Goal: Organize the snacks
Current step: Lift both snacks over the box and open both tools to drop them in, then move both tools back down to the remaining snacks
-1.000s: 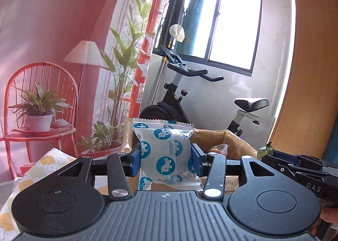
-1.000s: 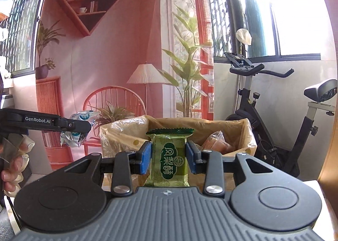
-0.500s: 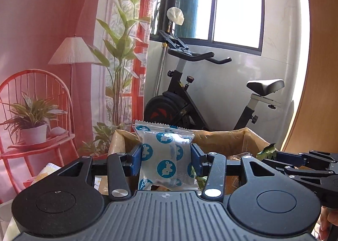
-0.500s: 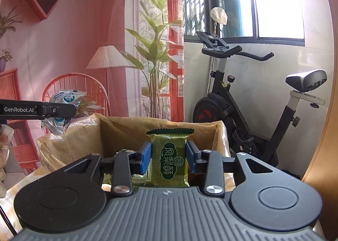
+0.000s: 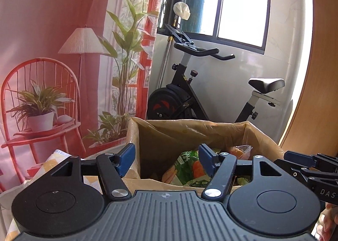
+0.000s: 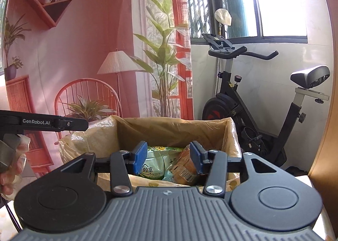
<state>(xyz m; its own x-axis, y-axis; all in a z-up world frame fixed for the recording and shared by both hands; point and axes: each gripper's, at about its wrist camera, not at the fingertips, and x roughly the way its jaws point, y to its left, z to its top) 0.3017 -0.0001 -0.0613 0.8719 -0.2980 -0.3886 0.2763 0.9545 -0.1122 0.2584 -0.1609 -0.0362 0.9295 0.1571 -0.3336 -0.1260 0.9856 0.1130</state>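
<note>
A box lined with a tan plastic bag (image 5: 190, 133) stands in front of both grippers and also shows in the right wrist view (image 6: 169, 131). Snack packets lie inside: a green packet (image 5: 186, 167), an orange one (image 5: 240, 151), and in the right wrist view a green-white packet (image 6: 154, 165) and an orange-brown packet (image 6: 183, 169). My left gripper (image 5: 166, 157) is open and empty over the box's near left edge. My right gripper (image 6: 168, 155) is open and empty over the box's near edge. The right gripper shows at the right of the left wrist view (image 5: 308, 165).
A black exercise bike (image 5: 190, 93) stands behind the box by the window. A printed backdrop with a red chair (image 5: 40, 101) and plants hangs at the left. A wooden panel (image 5: 316, 93) rises at the right. A checked tablecloth (image 5: 52, 160) lies under the box.
Both grippers opened. The white-and-blue packet left the left gripper and the green packet left the right gripper; both grippers came closer over the box.
</note>
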